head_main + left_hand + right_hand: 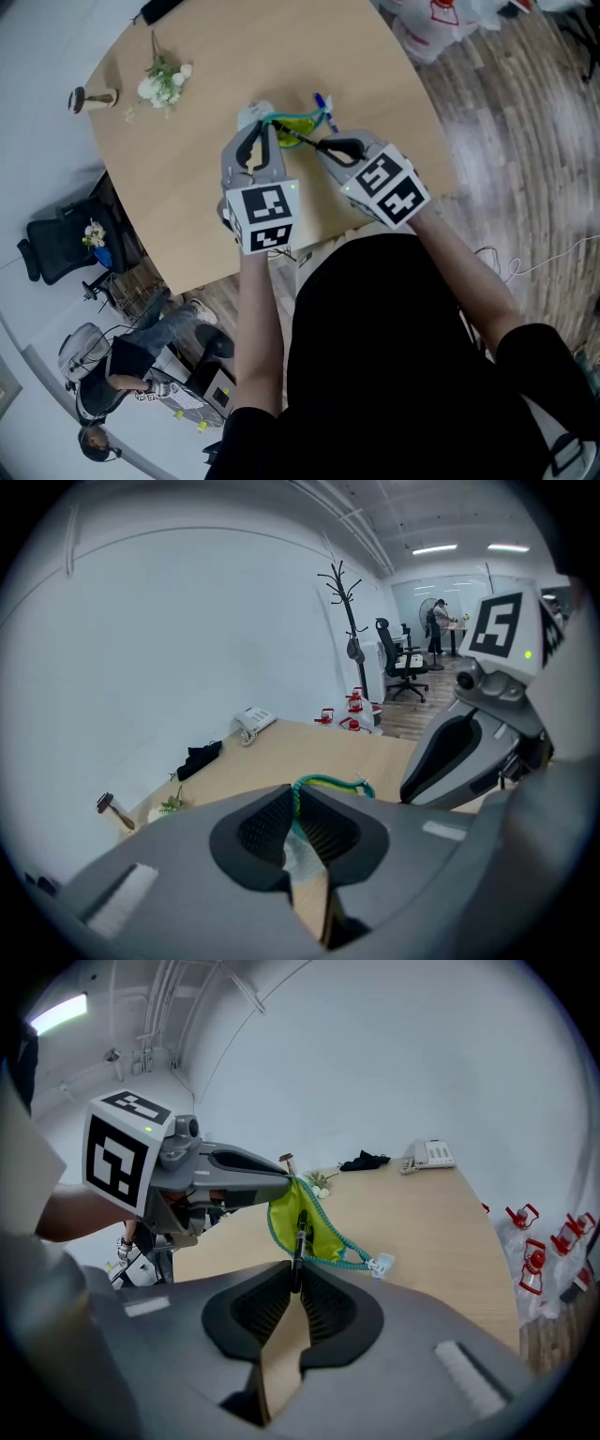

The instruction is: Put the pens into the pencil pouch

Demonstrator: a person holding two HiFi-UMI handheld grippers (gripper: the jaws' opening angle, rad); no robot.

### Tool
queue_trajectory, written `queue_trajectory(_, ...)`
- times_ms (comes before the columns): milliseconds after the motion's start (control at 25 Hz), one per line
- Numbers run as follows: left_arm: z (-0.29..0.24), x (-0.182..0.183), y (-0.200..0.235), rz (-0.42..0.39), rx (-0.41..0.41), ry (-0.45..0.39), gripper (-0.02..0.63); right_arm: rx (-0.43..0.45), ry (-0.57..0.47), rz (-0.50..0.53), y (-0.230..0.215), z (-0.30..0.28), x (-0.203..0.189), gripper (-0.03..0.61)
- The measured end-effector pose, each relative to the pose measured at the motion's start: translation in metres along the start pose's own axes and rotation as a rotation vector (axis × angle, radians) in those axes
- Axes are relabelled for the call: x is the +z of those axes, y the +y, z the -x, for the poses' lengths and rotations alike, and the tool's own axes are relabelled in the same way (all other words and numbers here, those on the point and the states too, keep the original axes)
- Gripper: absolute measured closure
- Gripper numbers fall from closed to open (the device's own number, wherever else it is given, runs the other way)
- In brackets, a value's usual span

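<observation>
Pen (300,1227) pinched in the right gripper (294,1290) is aimed lengthwise at the pouch (322,1232) mouth just ahead, left gripper (298,810) clamped on its rim.

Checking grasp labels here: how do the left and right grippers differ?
The left gripper has its jaws shut on the teal-zippered edge of the yellow-green fabric pouch; the right gripper has its jaws shut on a slim black pen. The left gripper holds the pouch mouth open; the right gripper aims the pen into it. Shared: both grip something above the light wooden table.
</observation>
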State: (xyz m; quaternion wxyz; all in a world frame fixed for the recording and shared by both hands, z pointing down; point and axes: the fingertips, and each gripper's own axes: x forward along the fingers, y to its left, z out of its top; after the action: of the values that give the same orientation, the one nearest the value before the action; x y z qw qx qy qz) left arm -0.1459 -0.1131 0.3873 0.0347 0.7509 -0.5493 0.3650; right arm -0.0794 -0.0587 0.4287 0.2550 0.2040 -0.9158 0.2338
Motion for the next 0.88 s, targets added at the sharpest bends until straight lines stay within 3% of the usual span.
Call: queue_trajectory(880, 0.005, -0.003, 0.0, 0.006, 0.006, 0.007, 0.589, 0.026, -0.002, -0.01, 0.005, -0.032, 0.024, 0.535)
